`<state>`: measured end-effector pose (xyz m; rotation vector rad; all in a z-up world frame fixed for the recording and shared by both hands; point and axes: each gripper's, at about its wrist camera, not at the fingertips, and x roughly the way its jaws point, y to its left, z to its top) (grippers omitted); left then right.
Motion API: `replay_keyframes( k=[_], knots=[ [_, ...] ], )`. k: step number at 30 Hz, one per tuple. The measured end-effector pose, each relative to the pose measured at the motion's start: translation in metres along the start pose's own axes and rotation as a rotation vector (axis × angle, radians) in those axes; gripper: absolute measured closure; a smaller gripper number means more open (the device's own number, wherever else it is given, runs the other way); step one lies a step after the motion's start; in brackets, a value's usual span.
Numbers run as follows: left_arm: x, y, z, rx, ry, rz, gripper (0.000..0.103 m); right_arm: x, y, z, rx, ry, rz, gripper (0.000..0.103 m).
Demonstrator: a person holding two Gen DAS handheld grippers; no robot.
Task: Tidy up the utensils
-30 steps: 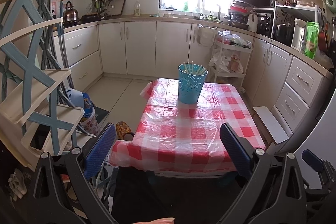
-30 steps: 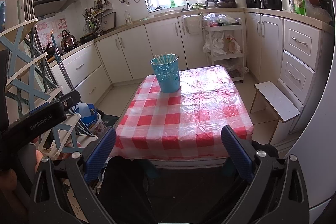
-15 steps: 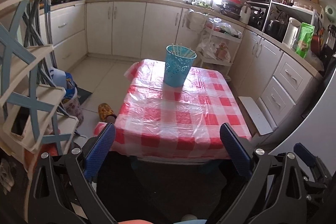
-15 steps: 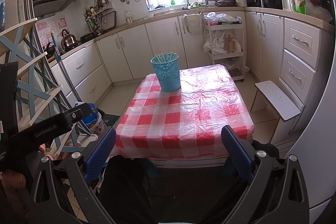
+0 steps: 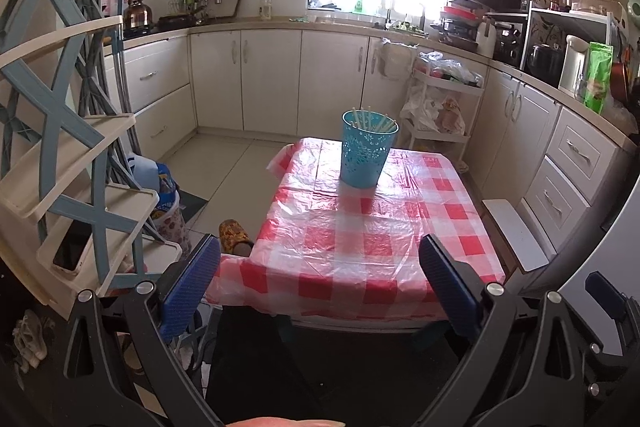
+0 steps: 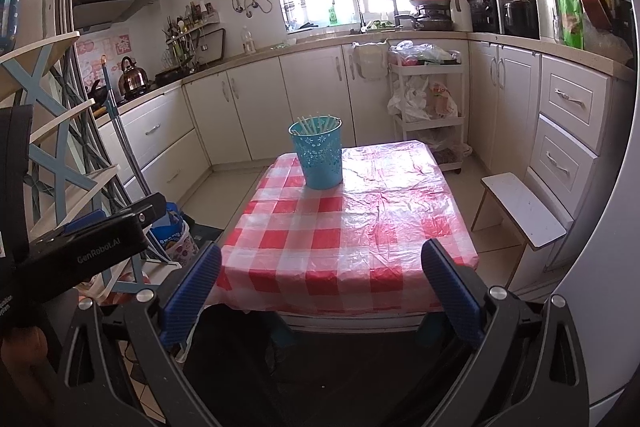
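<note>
Left gripper (image 5: pixel 320 287) and right gripper (image 6: pixel 320 287): fingers spread, empty. Ahead, checked desk (image 5: pixel 360 247). Beyond fingers, well apart: blue cup (image 5: pixel 369 151) upright, chopsticks (image 5: pixel 372 121) inside. Likely light, stiff, slippery; pinch near protruding tips.

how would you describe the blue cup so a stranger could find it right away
Find the table with the red-and-white checked cloth in the middle of the kitchen. Toward its far end, left of centre, stands a turquoise cup with a lacy cut-out pattern, holding pale sticks. It is the only thing standing on that cloth.
</note>
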<state>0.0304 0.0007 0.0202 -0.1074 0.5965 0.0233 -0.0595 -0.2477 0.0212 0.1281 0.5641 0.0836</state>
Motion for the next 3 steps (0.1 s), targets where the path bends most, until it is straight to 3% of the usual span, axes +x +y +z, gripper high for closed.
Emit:
replay_keyframes(
  k=[3],
  knots=[
    [-0.0011,-0.0018,0.0000,0.007,-0.011,0.004,0.008,0.0023,0.0009,0.0032,-0.001,0.001,0.001,0.007]
  ],
)
